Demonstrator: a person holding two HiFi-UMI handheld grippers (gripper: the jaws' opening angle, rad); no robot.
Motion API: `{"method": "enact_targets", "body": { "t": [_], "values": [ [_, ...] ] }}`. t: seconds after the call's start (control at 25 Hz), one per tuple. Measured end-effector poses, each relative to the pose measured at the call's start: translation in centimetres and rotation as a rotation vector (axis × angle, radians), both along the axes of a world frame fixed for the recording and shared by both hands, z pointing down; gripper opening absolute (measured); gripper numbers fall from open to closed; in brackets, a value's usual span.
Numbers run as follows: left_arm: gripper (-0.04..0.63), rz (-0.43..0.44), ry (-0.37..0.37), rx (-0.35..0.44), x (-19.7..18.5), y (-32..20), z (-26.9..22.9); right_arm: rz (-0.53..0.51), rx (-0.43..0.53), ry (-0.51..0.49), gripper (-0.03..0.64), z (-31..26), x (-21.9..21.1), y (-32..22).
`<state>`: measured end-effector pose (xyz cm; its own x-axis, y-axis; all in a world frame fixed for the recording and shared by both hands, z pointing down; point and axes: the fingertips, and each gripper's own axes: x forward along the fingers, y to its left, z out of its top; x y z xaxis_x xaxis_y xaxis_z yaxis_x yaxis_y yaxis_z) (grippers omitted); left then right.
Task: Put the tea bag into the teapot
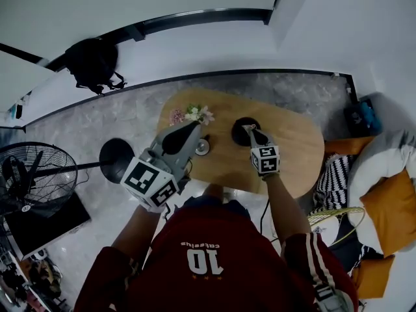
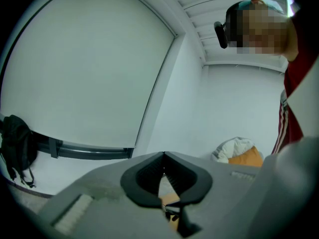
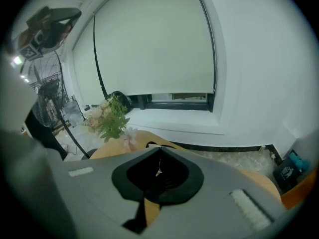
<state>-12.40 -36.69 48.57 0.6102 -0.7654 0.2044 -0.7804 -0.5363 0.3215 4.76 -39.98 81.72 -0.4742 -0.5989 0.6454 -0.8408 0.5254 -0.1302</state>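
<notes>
Your right hand-held gripper (image 1: 251, 129) is clenched, its jaws tip to tip. A thin pale sliver of the tea bag (image 3: 158, 170) shows pinched in the slit between them, but the rest of the bag cannot be made out. In the head view this gripper tilts downward, with its tip right over the dark round teapot (image 1: 239, 131).

Your left hand-held gripper (image 1: 194, 129) is clenched too, its jaws fully together with nothing seen between the pads. It points nearly level over the left part of the worktop. A small round grey disc (image 1: 202, 147) lies just beside its tip, apart from the teapot.

The teapot stands near the middle of the oval wooden worktop (image 1: 296, 148). A bunch of pale flowers (image 1: 193, 114) sits at the far edge, to the left of the teapot.

A grey marbled floor (image 1: 130, 112) surrounds the worktop. On your left are a black round object (image 1: 116, 158) and a standing fan (image 1: 32, 174). A black backpack (image 1: 94, 64) rests against the white wall, and orange cushions (image 1: 390, 203) lie to your right.
</notes>
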Motion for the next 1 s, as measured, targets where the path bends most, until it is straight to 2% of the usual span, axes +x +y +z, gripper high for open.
{"method": "enact_targets", "body": {
  "t": [0.08, 0.36, 1.0],
  "values": [
    [0.002, -0.003, 0.002, -0.003, -0.1, -0.1, 0.2, -0.007, -0.009, 0.002, 0.006, 0.3, -0.1, -0.1],
    [0.002, -0.014, 0.007, -0.006, -0.5, 0.2, 0.2, -0.027, -0.028, -0.037, 0.084, -0.1, -0.8, 0.5],
    [0.002, 0.002, 0.025, 0.054, 0.2, 3.9, -2.5, 0.046, 0.042, -0.078, 0.092, -5.3, 1.7, 3.0]
  ]
}}
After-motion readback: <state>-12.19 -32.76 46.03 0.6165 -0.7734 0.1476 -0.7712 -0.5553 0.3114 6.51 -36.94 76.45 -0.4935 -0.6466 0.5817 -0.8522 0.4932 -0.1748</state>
